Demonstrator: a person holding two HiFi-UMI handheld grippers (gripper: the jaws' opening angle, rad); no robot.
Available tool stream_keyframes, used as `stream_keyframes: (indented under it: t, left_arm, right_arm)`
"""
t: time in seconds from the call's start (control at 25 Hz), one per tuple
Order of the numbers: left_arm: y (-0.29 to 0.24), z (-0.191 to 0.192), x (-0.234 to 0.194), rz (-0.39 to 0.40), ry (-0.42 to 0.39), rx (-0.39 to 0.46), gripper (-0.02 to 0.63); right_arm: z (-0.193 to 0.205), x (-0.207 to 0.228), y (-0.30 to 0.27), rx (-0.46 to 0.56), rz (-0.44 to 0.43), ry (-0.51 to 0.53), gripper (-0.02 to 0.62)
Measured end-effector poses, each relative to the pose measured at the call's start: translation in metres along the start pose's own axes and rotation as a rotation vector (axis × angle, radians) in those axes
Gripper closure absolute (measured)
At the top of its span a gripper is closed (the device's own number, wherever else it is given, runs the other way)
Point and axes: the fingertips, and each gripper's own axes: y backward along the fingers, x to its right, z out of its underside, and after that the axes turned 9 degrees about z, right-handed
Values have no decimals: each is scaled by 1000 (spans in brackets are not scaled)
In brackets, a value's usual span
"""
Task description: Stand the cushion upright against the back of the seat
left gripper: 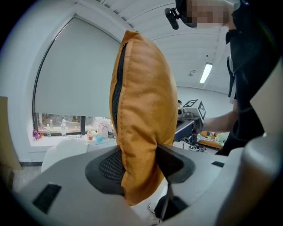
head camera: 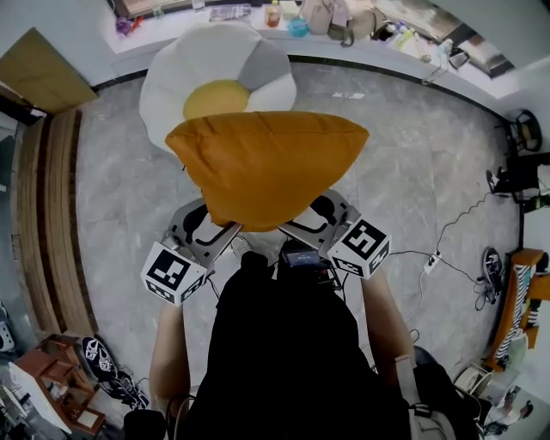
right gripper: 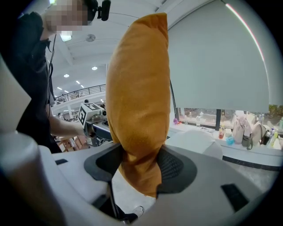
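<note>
An orange cushion [head camera: 266,163] hangs in the air in front of me, held by its near lower edge. My left gripper [head camera: 225,225] and my right gripper [head camera: 296,225] are both shut on that edge, side by side. In the left gripper view the cushion [left gripper: 141,110] stands edge-on, zip facing the camera, pinched between the dark pads [left gripper: 106,165]. The right gripper view shows the cushion [right gripper: 139,88] squeezed the same way. Beyond it on the floor sits the seat [head camera: 215,73], a white fried-egg-shaped chair with a yellow centre; the cushion hides its near part.
A windowsill [head camera: 292,17] crowded with bottles and bags runs behind the seat. Wooden planks [head camera: 47,215] lie along the left. Cables and a power strip [head camera: 430,258] trail across the grey floor at the right. Shoes [head camera: 107,361] sit at the lower left.
</note>
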Motion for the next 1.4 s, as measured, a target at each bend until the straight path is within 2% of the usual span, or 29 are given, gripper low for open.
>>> stream_keyframes:
  t: [0.32,0.52,0.88,1.04,1.28,1.4]
  left_arm:
    - [2,23,-18,32,25,-42,367]
    - [-14,27,-44,7,43,-57,367]
    - [-57,-22,-113,-67,10,-109,363]
    - [-79,-36,-142,-99,23,-134,359]
    - [-121,-63,-177,-164,5,-131,359]
    - [-128,-66,-187,-179,14,-143,359]
  right_arm:
    - [15,0,-23,-65,26,-10,334]
    - [17,25,-41,-91,24,11,334]
    - [-27,106,-71,-17,-12,16,336]
    - [-37,144,-85,-16,-67,9,336]
    - [-57,203,-94,-6,-84,41,337]
    - [-60,216,-101,-14,-100,53,337]
